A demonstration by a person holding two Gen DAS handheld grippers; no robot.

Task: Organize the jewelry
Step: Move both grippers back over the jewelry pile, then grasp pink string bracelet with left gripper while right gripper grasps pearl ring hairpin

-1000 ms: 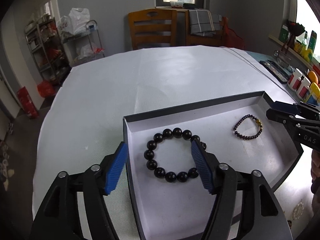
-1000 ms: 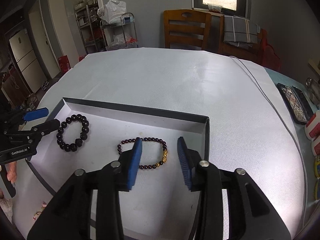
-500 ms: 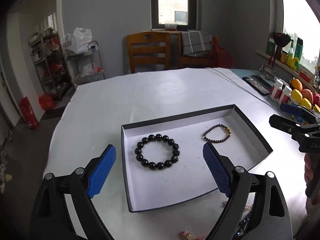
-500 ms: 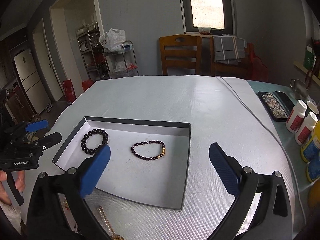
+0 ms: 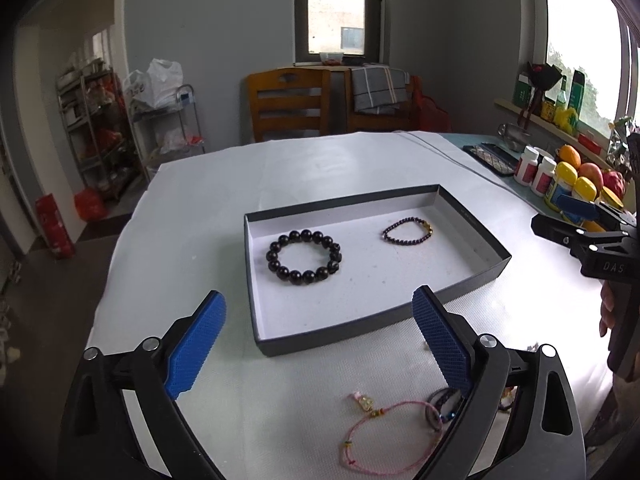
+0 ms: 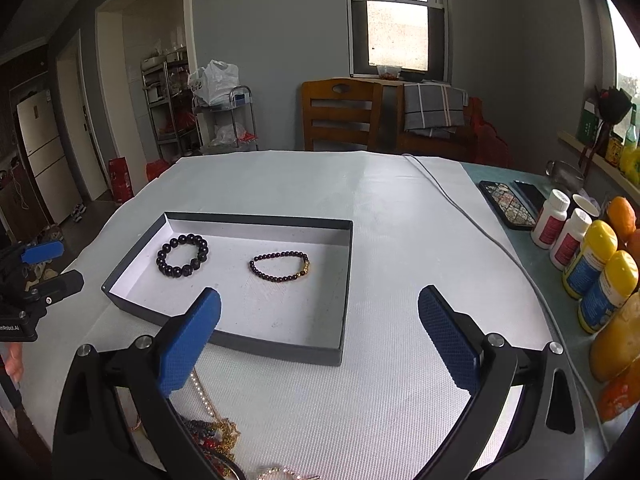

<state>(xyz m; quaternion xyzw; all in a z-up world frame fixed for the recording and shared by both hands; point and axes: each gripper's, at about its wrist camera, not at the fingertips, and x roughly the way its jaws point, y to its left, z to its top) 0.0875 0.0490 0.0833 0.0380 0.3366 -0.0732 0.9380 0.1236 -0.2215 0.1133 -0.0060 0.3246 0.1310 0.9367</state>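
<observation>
A dark grey tray [image 5: 340, 338] with a white floor holds a black bead bracelet [image 5: 304, 278] on its left and a thin purple bracelet with a gold charm [image 5: 404, 242] on its right. My left gripper [image 5: 318, 298] hovers before the tray's near edge, its jaws opening with nothing between them. My right gripper [image 6: 319, 295] stands open and empty above the tray's [image 6: 280, 350] near right corner. Loose jewelry lies on the cloth nearest me: a pink cord bracelet [image 5: 396, 403], and a pearl strand with gold chain [image 6: 216, 428].
White cloth covers the table. Bottles [image 6: 592, 256], fruit and two phones [image 6: 508, 204] line the right edge, and a grey cable [image 6: 472, 216] runs along that side. Wooden chairs [image 6: 340, 116] stand at the far end. A hand shows under each gripper.
Both grippers drew back and up from the tray, and their jaws spread wide. The two bracelets stayed in the tray. Loose jewelry on the near cloth came into view.
</observation>
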